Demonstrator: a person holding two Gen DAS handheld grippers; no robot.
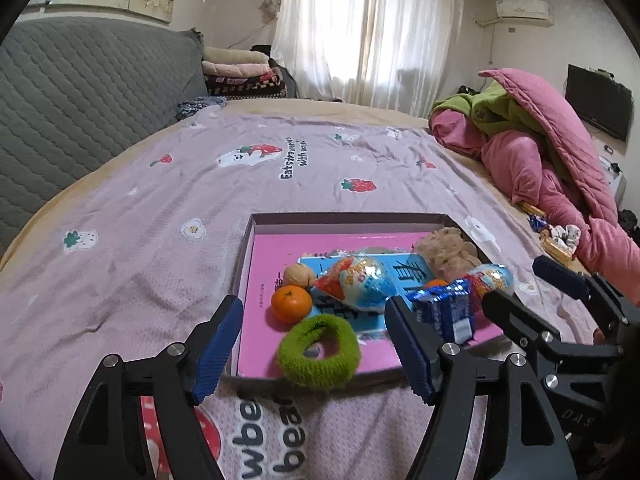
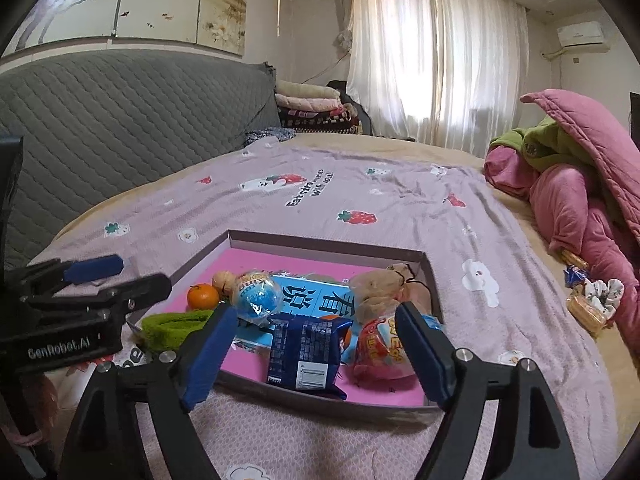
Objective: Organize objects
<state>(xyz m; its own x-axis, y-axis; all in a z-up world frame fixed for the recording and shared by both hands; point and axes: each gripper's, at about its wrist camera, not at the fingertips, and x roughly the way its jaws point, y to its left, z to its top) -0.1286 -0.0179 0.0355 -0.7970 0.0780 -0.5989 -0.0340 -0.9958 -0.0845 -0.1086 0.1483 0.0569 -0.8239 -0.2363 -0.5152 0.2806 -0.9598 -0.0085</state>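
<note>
The shallow box [image 1: 250,240] lies on the bed [image 1: 140,240], on the strawberry-print blanket, and already carries most of the small things: a mandarin [image 1: 291,303], a walnut [image 1: 299,275], a green hair tie [image 1: 319,351] at the near edge, a blue snack packet [image 2: 306,354], two foil-wrapped toy eggs [image 2: 256,294] and a beige scrunchie [image 1: 448,250]. A few loose items [image 2: 592,300], snacks and another scrunchie, sit well apart from the box at the right, beside the pink bedding [image 2: 580,208].

The step in hand appears to be pulling clear after setting things down. To do it well, each tool should lift straight away without snagging the hair tie or packet, then the right one should swing toward the loose items.

The left tool [image 1: 316,340] stands wide apart above the hair tie, holding nothing. The right tool [image 2: 316,356] is likewise spread wide, the packet showing between its pads [image 2: 210,356] but not pinched.
</note>
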